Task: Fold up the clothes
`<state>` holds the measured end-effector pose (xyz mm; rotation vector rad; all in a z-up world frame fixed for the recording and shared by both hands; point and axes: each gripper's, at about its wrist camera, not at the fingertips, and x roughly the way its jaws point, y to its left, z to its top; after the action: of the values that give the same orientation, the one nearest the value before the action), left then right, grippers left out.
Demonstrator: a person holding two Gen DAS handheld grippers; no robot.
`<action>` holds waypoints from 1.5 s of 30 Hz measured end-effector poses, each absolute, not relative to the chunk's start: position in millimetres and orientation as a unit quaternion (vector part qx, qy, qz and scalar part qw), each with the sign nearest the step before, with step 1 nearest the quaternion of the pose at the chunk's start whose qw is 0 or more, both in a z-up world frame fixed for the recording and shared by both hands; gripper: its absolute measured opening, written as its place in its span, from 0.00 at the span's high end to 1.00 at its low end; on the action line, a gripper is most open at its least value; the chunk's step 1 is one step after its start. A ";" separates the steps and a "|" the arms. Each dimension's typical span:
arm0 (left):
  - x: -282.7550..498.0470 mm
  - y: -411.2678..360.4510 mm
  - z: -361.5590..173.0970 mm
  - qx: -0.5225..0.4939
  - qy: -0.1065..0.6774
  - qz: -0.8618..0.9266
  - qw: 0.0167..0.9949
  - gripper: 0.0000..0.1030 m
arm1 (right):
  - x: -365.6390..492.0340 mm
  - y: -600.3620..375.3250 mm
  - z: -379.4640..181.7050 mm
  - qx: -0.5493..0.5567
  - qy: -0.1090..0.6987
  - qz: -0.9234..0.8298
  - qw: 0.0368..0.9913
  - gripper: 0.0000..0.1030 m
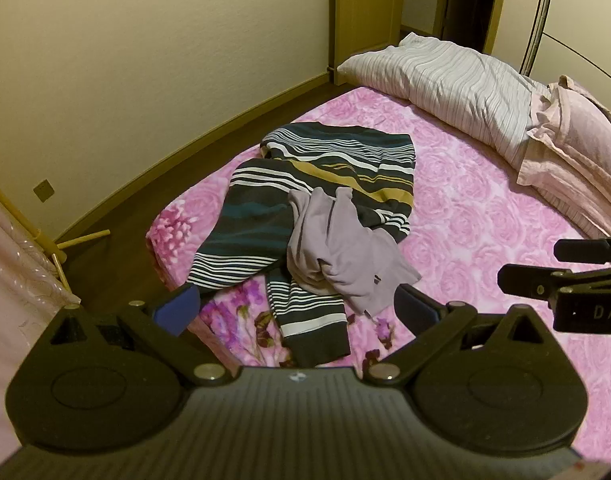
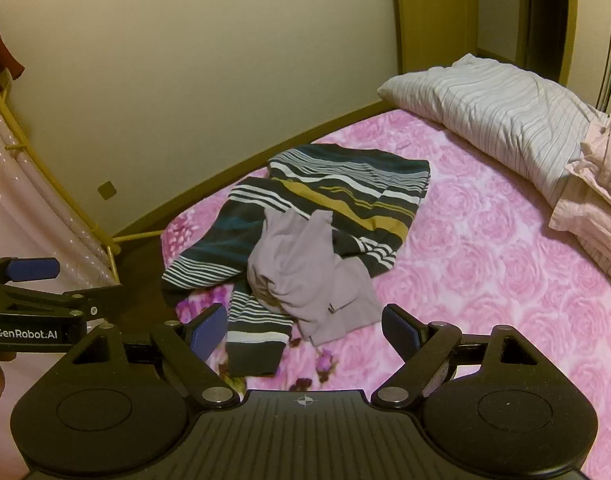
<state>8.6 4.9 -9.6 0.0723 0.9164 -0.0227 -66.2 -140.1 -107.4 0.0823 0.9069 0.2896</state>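
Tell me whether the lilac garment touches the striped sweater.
Touching. The right wrist view shows the lilac garment lying crumpled on top of the striped sweater, overlapping its body and sleeve.

Left claw point(image 1: 295, 306) spread wide, empty; lilac garment point(image 1: 341, 256) atop striped sweater point(image 1: 305, 184) on bed point(image 1: 485, 208).

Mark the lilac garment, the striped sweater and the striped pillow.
lilac garment point(image 1: 345, 252): left wrist view, crumpled middle.
striped sweater point(image 2: 357, 188): right wrist view, mustard band on the body.
striped pillow point(image 2: 501, 116): right wrist view, centre of its top.

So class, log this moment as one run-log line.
left gripper: open | right gripper: open | lilac garment: crumpled on striped sweater | fold: not started
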 end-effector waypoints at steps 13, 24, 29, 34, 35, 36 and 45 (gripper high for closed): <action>5.1 8.9 -9.3 0.027 0.442 -0.016 0.896 0.01 | -68.2 -135.2 -109.4 0.028 0.446 0.138 0.884 0.21; 3.7 9.5 -8.3 0.028 0.441 -0.020 0.897 0.01 | -68.3 -133.0 -111.3 0.023 0.451 0.138 0.881 0.21; 2.4 10.8 -7.3 0.027 0.441 -0.021 0.897 0.01 | -69.1 -132.6 -112.2 0.022 0.452 0.140 0.881 0.21; 1.0 12.0 -6.1 0.026 0.441 -0.022 0.897 0.01 | -68.5 -133.1 -113.4 0.021 0.453 0.142 0.880 0.21; 0.9 12.1 -6.2 0.026 0.441 -0.022 0.897 0.01 | -68.7 -133.0 -113.5 0.020 0.453 0.142 0.880 0.21; 0.3 11.9 -5.9 0.026 0.441 -0.022 0.897 0.01 | -68.9 -133.5 -113.8 0.020 0.453 0.143 0.880 0.21; 3.7 11.0 -7.3 0.010 0.447 -0.025 0.894 0.01 | -63.2 -139.7 -117.0 0.020 0.458 0.143 0.877 0.21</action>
<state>3.7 11.0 -7.3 0.0201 0.9277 -0.0527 -63.2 -139.7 -117.0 0.0413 0.9561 0.2986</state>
